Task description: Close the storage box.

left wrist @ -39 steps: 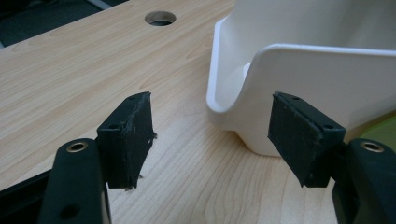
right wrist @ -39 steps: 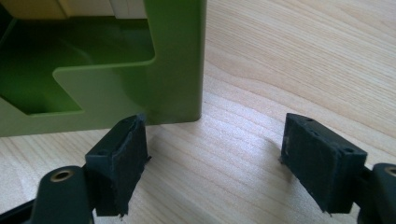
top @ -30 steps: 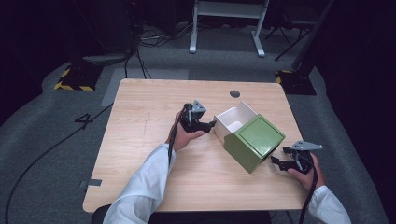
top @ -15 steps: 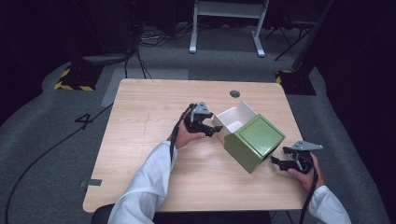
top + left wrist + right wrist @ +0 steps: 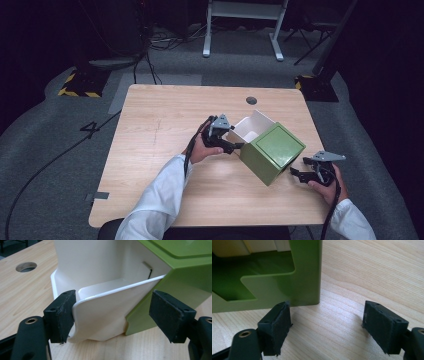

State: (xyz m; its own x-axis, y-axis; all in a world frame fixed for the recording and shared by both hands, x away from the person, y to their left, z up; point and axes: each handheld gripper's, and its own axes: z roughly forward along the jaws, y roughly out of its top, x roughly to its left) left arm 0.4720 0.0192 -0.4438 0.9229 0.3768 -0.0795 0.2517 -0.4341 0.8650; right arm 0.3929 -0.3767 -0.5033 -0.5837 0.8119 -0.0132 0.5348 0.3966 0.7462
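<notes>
While a person sits at a wooden table [image 5: 150, 145], each hand holds a two-jaw gripper near a green box [image 5: 272, 152] with a white drawer [image 5: 252, 127].

The box lies on the right half of the table, turned at an angle, its drawer sticking out toward the far side. The left gripper [image 5: 235, 146] reaches the drawer from the left; in the left gripper view [image 5: 111, 315] its jaws stand wide apart around the drawer's curved white front wall, one pad [image 5: 61, 315] touching the wall's edge, the other clear of it beside the green shell. The right gripper [image 5: 296, 173] rests just right of the box; in the right gripper view [image 5: 327, 326] its jaws are apart over bare wood, with the box's green corner just beyond the left pad [image 5: 277, 325]. A round hole [image 5: 251, 100] sits near the table's far edge.
</notes>
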